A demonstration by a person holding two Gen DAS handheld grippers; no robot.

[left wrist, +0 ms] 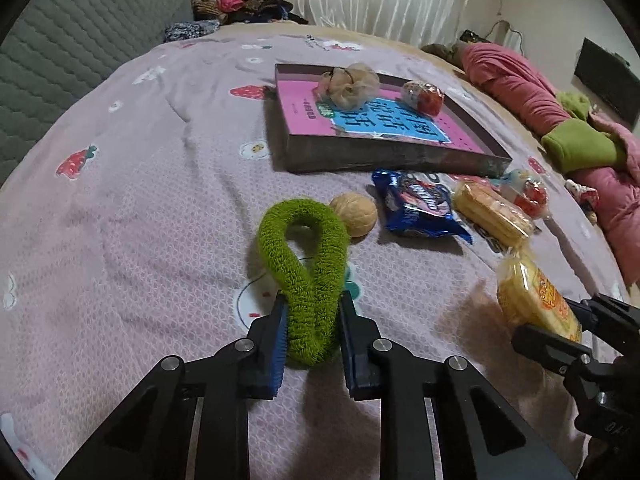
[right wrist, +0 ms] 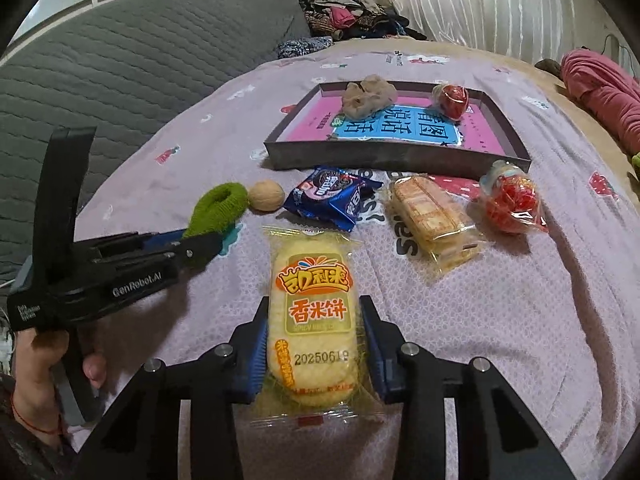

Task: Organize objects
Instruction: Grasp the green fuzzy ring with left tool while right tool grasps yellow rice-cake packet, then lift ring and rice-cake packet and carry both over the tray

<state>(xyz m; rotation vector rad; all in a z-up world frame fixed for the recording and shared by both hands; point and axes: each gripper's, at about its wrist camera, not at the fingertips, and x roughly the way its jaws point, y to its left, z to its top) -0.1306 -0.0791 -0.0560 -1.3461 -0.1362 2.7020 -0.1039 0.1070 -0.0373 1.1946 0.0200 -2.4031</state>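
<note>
My left gripper [left wrist: 312,300] is shut on a green fuzzy hair tie [left wrist: 304,264], also seen in the right wrist view [right wrist: 218,210]. My right gripper [right wrist: 314,308] is shut on a yellow rice cracker packet [right wrist: 312,312], which shows at the right of the left wrist view [left wrist: 536,300]. On the pink bedspread lie a walnut [left wrist: 356,214], a blue Oreo packet [left wrist: 420,208], a clear packet of biscuits [left wrist: 492,208] and a red wrapped sweet [right wrist: 512,204]. Behind them a shallow box [left wrist: 384,156] holds a beige scrunchie [left wrist: 352,84] and another red wrapped sweet [left wrist: 424,96].
A grey quilted headboard [right wrist: 120,72] stands at the left. A pile of clothes [right wrist: 344,12] lies at the far end by white curtains. Pink and green bedding [left wrist: 560,120] is bunched along the bed's right side.
</note>
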